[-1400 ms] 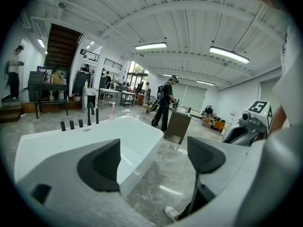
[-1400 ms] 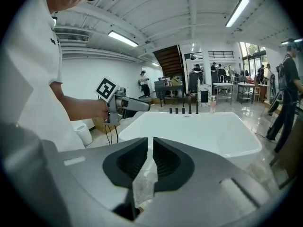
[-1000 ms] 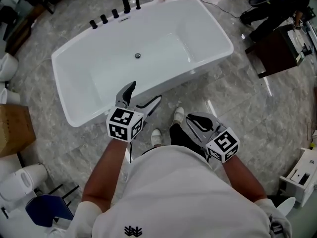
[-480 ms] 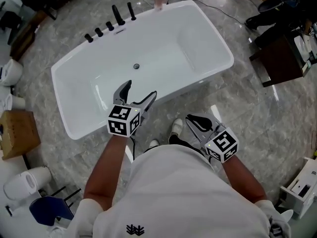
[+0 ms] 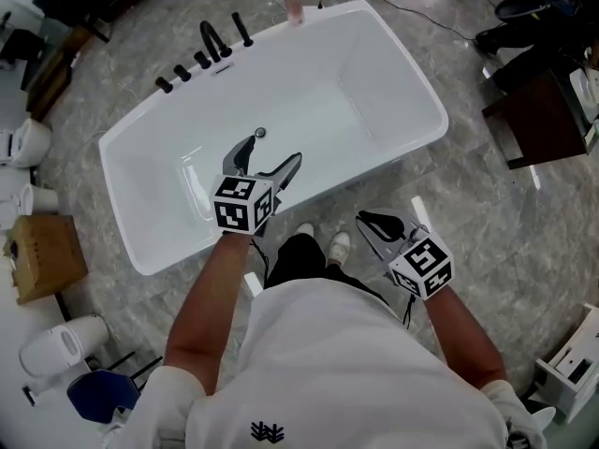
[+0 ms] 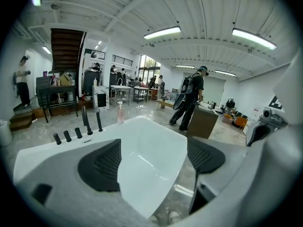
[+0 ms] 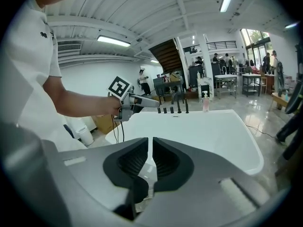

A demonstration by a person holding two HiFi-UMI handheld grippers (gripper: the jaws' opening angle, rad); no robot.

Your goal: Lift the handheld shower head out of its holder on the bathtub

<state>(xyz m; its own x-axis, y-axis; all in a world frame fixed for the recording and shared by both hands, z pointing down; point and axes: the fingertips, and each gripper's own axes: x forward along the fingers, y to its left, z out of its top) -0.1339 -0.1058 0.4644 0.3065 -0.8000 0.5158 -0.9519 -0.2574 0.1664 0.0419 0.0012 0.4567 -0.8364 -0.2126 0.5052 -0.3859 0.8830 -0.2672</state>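
Shower head (image 5: 241, 29) stands upright in its holder on the bathtub's (image 5: 410, 68) far rim, well apart from both tongs. Left gripper (image 5: 271, 153) hangs over the basin, jaws spread and empty. Right gripper (image 5: 363, 219) is clenched on nothing, outside the tub.

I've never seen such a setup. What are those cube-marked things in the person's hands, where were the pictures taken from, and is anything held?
No robot: a person beside a white bathtub holds a two-jawed hand tool in each hand. One picture looks down from their head; the other two come from cameras on the tools. The left gripper, jaws apart, points toward the tub; the right gripper, jaws together, is over the floor. Both hold nothing. Black tap fittings stand on the far rim.
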